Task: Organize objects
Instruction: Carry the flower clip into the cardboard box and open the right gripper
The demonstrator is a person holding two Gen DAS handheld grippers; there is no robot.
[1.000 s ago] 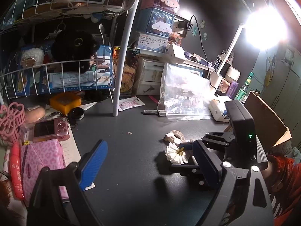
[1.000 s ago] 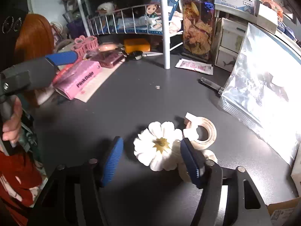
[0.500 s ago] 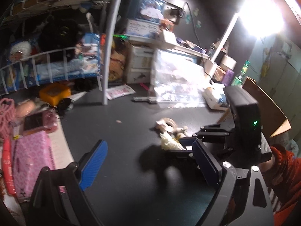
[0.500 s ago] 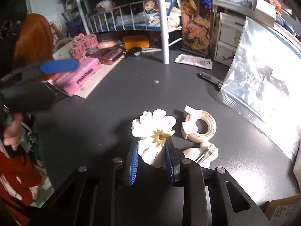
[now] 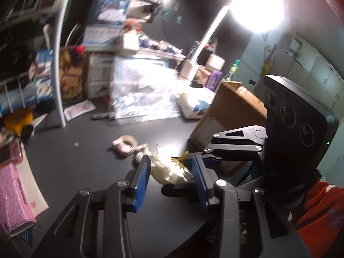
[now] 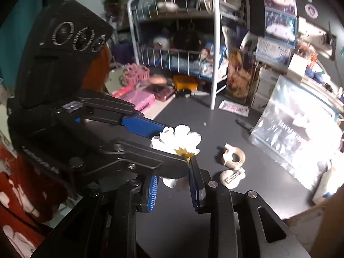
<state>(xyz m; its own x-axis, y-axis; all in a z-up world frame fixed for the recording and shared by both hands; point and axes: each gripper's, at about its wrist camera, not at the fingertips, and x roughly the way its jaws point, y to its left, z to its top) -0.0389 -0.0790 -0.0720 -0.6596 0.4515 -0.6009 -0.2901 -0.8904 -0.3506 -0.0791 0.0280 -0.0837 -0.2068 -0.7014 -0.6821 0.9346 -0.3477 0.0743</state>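
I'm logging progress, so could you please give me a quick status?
Right tongs shut on the white flower clip. Left tongs closing around it too. Clip lifted off the dark desk; path clear.

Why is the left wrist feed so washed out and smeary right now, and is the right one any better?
Left wrist view: the desk lamp blows out the upper right and glares off the plastic bag; the shelf clutter is motion-blurred. Right wrist view: softer blur, glare only on the bag at right; the white flower reads clearly.

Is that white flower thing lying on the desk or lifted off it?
Lifted. The white flower is clamped by the right gripper, and the left gripper is closing around it too.
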